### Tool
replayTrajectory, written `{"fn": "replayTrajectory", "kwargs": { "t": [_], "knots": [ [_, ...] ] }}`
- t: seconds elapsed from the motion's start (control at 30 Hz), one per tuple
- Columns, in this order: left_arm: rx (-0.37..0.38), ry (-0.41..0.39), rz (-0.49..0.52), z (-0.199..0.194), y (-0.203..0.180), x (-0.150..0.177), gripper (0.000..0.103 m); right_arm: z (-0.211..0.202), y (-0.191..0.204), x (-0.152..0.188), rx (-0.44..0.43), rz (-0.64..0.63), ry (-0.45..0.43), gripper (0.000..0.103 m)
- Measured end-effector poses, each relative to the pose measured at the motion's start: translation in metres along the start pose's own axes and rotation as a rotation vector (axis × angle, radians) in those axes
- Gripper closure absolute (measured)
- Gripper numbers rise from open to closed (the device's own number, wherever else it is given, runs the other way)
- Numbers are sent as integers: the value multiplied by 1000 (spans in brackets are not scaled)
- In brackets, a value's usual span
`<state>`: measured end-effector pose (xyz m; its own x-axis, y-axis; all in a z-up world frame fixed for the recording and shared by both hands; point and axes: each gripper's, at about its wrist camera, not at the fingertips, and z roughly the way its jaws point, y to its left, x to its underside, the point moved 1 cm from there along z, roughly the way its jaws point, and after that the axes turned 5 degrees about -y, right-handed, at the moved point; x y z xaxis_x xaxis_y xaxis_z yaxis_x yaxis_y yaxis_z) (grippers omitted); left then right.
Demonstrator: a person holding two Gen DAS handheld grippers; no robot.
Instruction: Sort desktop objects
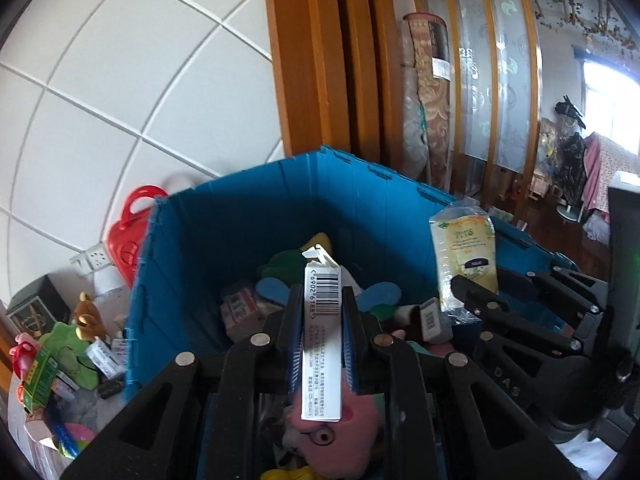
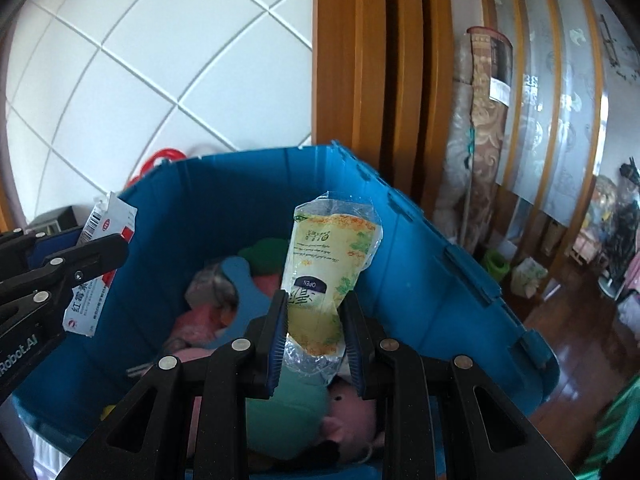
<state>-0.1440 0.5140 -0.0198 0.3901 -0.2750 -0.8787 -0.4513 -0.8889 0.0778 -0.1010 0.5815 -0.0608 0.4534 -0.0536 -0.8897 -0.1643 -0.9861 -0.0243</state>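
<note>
My left gripper (image 1: 322,300) is shut on a long white medicine box (image 1: 322,344) with a barcode on top, held over the blue plastic crate (image 1: 248,220). My right gripper (image 2: 316,308) is shut on a yellow-green tissue pack (image 2: 328,264) in clear wrap, also above the blue crate (image 2: 432,280). In the left wrist view, the tissue pack (image 1: 466,252) and the right gripper show at the right. At the left of the right wrist view sits the medicine box (image 2: 102,264) with its red print. The crate holds a pink plush toy (image 1: 340,436), foam shapes and small boxes.
Left of the crate lies a pile of small boxes and toys (image 1: 60,360), with a red plastic case (image 1: 130,232) against the white tiled wall. A wooden door frame (image 1: 316,60) and a rolled rug (image 1: 424,100) stand behind. Wooden floor (image 2: 580,360) lies to the right.
</note>
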Motion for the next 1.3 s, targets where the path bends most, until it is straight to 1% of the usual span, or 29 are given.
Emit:
{"fn": "replayTrajectory", "kwargs": {
  "t": [0.17, 0.23, 0.3, 0.33, 0.37, 0.4, 0.47, 0.53, 0.57, 0.6, 0.63, 0.67, 0.73, 0.83, 0.87, 0.93, 1.0, 1.07, 1.13, 1.17, 1.2, 1.27, 1.3],
  "knots": [
    [-8, 26, 14, 10, -6, 0, 86, 10, -11, 2, 10, 0, 29, 77],
    [-15, 34, 13, 13, -6, 1, 83, 13, -14, 2, 10, 0, 41, 76],
    [-25, 43, 16, 15, -7, 2, 67, 15, -17, 2, 12, 0, 45, 75],
    [-26, 40, 15, 14, -6, 2, 62, 15, -16, 1, 13, 0, 47, 72],
    [-28, 33, 13, 13, -5, 2, 52, 16, -17, 1, 13, 2, 51, 70],
    [-30, 28, 11, 12, -5, 3, 45, 16, -17, 0, 12, 3, 53, 68],
    [-33, 23, 10, 9, -3, 3, 41, 16, -17, 0, 11, -2, 54, 64],
    [-34, 23, 8, 8, -1, 4, 41, 16, -15, 0, 12, -3, 56, 44],
    [-36, 23, 7, 7, 0, 5, 41, 15, -15, 1, 13, -7, 56, 39],
    [-38, 22, 5, 6, 2, 6, 41, 14, -14, 0, 15, -8, 55, 32],
    [-41, 20, 4, 4, 3, 7, 41, 11, -14, 1, 18, -9, 50, 27],
    [-43, 17, 4, 1, 5, 7, 41, 9, -13, 0, 21, -10, 45, 25],
    [-47, 3, 0, -6, 9, 9, 41, 3, -13, -2, 27, -5, 27, 16],
    [-40, -23, -25, -22, 19, 11, 41, -13, -9, -6, 31, 2, -12, 7],
    [-35, -32, -33, -29, 23, 11, 41, -18, -8, -7, 37, 2, -19, 7],
    [-40, -40, -41, -41, 29, 13, 37, -28, -2, -8, 47, 2, -31, 4],
    [-71, -48, -37, -55, 35, 16, 24, -36, 4, -8, 51, 4, -38, 2],
    [-102, -80, -21, -73, 40, 21, 23, -47, 11, -7, 51, 7, -42, 2],
    [-111, -99, -14, -87, 43, 25, 18, -56, 18, -5, 44, 16, -44, 1],
    [-99, -103, -20, -95, 47, 27, 12, -61, 23, -4, 44, 22, -38, 1],
    [-73, -103, -34, -102, 51, 29, 10, -66, 28, -2, 46, 25, -31, 1],
    [-25, -97, -63, -112, 60, 34, 9, -78, 36, 0, 48, 26, -32, 1],
    [-17, -92, -69, -116, 64, 37, 9, -85, 40, 0, 47, 24, -36, 1]
  ]
}}
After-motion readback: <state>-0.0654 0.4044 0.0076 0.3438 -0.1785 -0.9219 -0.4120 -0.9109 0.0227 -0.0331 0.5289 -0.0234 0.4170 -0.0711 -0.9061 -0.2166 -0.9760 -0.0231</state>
